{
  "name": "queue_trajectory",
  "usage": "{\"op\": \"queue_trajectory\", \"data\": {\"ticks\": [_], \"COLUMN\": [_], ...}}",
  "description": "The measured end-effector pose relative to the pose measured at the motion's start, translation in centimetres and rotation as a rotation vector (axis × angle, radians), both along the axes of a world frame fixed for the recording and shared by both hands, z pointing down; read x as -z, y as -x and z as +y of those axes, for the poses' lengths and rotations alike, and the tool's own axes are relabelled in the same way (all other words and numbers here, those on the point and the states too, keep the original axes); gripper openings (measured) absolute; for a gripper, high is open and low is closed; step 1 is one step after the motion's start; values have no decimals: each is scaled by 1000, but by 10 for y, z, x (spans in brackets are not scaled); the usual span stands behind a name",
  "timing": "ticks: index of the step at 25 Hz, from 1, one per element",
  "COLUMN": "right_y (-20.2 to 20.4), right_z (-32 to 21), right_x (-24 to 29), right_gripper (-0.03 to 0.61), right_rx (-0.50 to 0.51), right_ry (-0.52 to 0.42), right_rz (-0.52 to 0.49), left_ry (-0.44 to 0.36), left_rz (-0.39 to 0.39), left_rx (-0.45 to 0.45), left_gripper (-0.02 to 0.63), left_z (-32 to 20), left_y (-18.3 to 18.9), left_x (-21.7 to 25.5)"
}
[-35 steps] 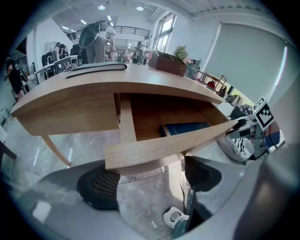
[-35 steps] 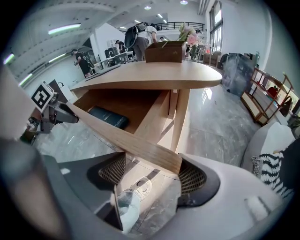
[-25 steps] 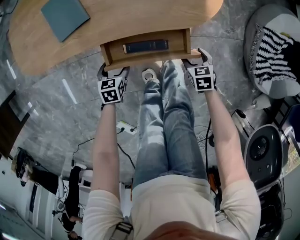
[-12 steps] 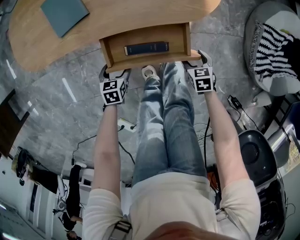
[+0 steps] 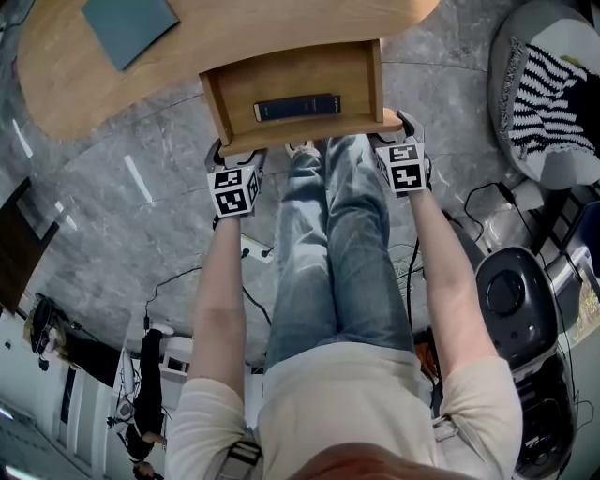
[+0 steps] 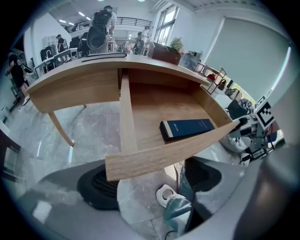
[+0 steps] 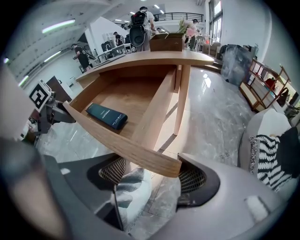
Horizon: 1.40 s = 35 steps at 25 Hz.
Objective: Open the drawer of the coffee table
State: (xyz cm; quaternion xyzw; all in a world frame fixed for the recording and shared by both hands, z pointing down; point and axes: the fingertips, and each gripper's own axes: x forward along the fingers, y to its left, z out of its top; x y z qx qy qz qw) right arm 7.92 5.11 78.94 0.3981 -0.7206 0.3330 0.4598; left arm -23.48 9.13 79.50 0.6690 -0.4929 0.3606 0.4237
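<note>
The drawer (image 5: 281,77) has come further out of the table (image 5: 262,23).

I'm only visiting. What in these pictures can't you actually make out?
- Print on the dark book in the drawer: too small in every view.
- Tips of the left hand-held gripper and right hand-held gripper: the drawer front covers them in the head view, and contact cannot be told.
- Teal flat thing on the coffee table: cut off by the head view's top edge.
</note>
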Motion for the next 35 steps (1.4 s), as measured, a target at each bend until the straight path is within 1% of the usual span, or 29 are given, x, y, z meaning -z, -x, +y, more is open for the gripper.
{"op": "queue_trajectory", "data": {"ticks": [7, 23, 35], "right_y": [-1, -2, -2], "right_z": [18, 22, 22], "right_x": [-7, -34, -47], "right_gripper": [344, 344, 344], "right_rx": [2, -4, 1], "right_ry": [30, 59, 53], "right_rz": [12, 44, 56], "left_ry": [37, 100, 114], "left_rz": [-3, -28, -53], "left_rx": [5, -11, -36], "left_gripper": [433, 433, 433], "left_z": [21, 24, 27], "left_y": [-2, -2, -2], "left_x": [-8, -34, -48]}}
